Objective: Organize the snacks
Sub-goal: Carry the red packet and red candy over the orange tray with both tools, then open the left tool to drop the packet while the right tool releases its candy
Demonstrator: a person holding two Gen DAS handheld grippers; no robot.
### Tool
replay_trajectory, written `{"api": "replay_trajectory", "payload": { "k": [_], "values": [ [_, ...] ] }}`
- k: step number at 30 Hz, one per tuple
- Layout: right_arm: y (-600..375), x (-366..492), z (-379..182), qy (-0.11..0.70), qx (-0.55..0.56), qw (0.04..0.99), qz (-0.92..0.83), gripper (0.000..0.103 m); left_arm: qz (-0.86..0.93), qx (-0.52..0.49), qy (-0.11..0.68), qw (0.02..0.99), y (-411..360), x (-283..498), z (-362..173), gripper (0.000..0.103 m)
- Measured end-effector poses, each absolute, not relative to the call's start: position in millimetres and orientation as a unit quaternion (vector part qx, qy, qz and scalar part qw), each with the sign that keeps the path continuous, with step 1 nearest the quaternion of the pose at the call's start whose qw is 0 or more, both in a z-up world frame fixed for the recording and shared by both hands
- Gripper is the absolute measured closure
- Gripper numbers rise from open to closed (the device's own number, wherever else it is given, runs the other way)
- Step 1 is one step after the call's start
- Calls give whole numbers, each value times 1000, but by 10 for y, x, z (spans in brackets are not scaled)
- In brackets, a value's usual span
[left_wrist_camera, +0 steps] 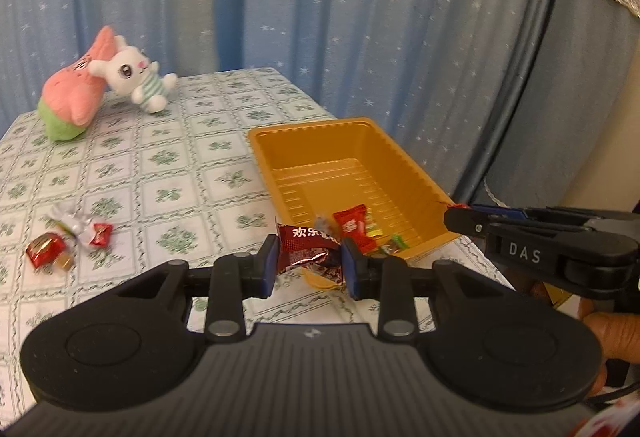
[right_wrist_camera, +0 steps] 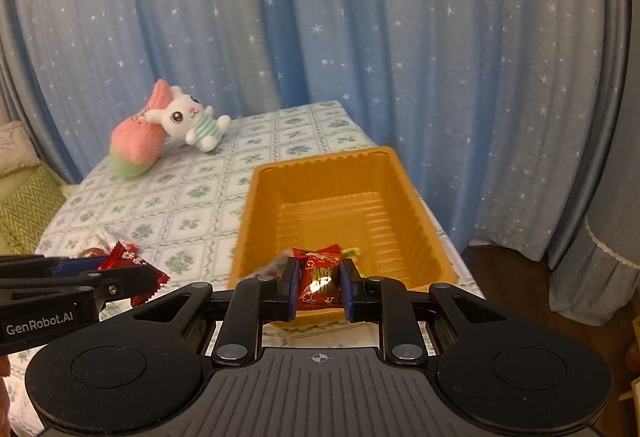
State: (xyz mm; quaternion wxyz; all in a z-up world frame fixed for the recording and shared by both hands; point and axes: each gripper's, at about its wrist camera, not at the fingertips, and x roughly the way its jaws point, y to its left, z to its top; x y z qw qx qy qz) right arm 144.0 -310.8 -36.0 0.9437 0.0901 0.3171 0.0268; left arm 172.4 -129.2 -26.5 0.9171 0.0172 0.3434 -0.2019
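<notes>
An orange plastic tray (left_wrist_camera: 362,141) (right_wrist_camera: 276,197) stands on the table's right side with a few wrapped candies (left_wrist_camera: 356,227) at its near end. My left gripper (left_wrist_camera: 309,261) is shut on a dark red candy packet (left_wrist_camera: 306,243) just at the tray's near left corner. My right gripper (right_wrist_camera: 319,283) is shut on a bright red candy (right_wrist_camera: 318,277) over the tray's near edge. The right gripper also shows in the left wrist view (left_wrist_camera: 454,219), and the left gripper in the right wrist view (right_wrist_camera: 154,273). Several loose candies (left_wrist_camera: 72,237) lie on the tablecloth to the left.
Two plush toys, a pink one (left_wrist_camera: 76,93) and a white rabbit (left_wrist_camera: 134,77), lie at the table's far left. Blue starred curtains (right_wrist_camera: 360,17) hang behind. The table's right edge (left_wrist_camera: 484,257) runs just beside the tray.
</notes>
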Motion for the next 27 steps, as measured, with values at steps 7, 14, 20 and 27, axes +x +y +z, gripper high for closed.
{"api": "replay_trajectory", "payload": {
  "k": [7,14,20,27],
  "values": [
    [-3369,1506,-388,314,100,944,9,82,-213,24,344,914,-1493,1900,-293,74],
    [-3527,1661,-461,318,107,942,3,82,-219,24,351,910,-1694,2157,-390,74],
    [-3616,1853,-528,323,107,940,1,82,-227,23,360,905,-1850,2356,-492,74],
    [-3684,2039,-600,327,110,939,-3,82,-234,29,368,899,-1994,2521,-627,73]
  ]
}}
